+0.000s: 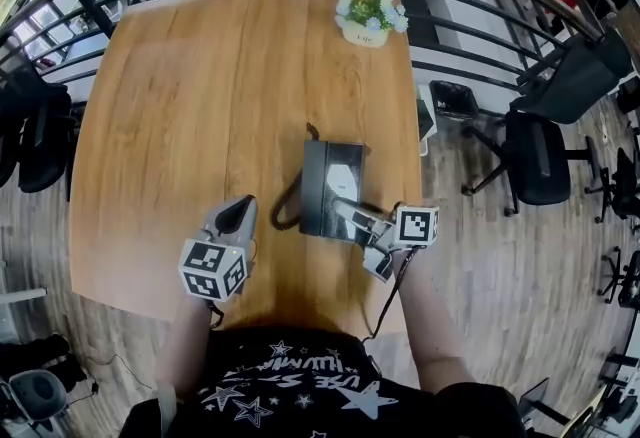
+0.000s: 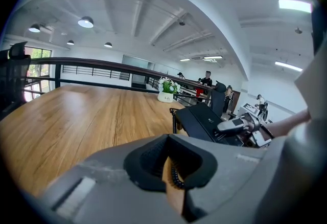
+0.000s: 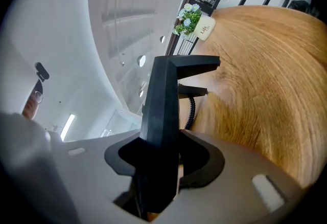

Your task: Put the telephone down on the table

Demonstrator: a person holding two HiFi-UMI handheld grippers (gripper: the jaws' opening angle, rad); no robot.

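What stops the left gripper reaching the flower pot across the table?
Probably nothing, so yes: only bare table lies between the left gripper and the flower pot; the telephone is off to one side. It may need a stretch.

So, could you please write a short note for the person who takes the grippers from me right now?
Right gripper: shut on the near edge of the telephone.
Left gripper: jaws almost together, empty, beside the cord.
Telephone: low over the near half of the table; whether it touches, I cannot tell.
Done: the telephone is over the table.
Left: lower it flat, open the right jaws, pull back.
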